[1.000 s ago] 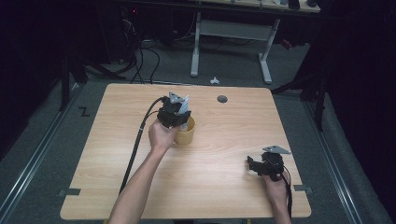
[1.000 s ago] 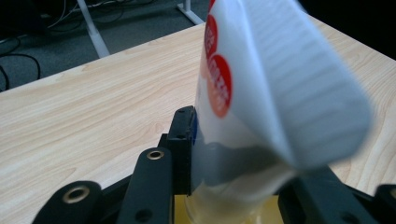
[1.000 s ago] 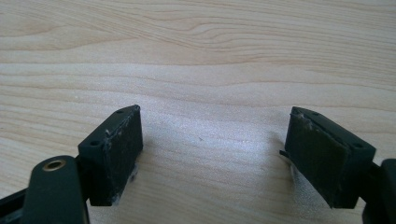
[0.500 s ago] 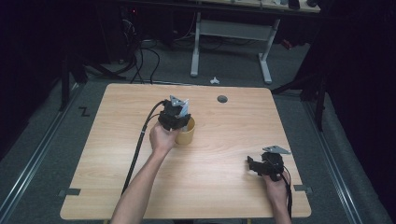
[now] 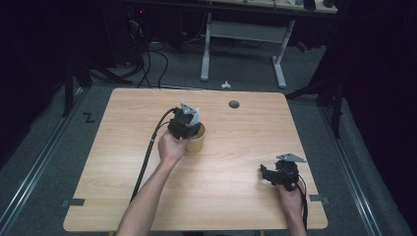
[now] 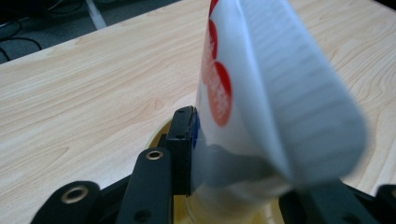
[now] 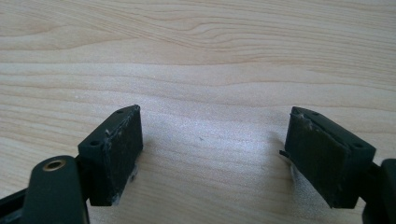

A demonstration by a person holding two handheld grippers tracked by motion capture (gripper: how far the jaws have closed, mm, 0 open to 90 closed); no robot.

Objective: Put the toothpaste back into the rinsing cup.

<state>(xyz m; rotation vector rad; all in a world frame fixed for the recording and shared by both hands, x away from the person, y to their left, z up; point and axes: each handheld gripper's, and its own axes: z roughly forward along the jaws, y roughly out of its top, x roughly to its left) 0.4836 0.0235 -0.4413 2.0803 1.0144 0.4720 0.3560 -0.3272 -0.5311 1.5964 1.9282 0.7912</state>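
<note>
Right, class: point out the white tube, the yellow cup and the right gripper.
white tube [image 6: 261, 93], left gripper view, on its crimped flat end.
yellow cup [image 5: 196, 142], high view, on its side wall.
right gripper [image 5: 265, 174], high view, between its open jaws.

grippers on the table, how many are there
2. The left gripper is shut on a white tube over the yellow cup mid-table; the right gripper rests open near the table's front right corner.

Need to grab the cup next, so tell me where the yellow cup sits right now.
In the high view, the yellow cup stands left of the table's centre, right under the left tool, which holds a white tube over its mouth.
</note>
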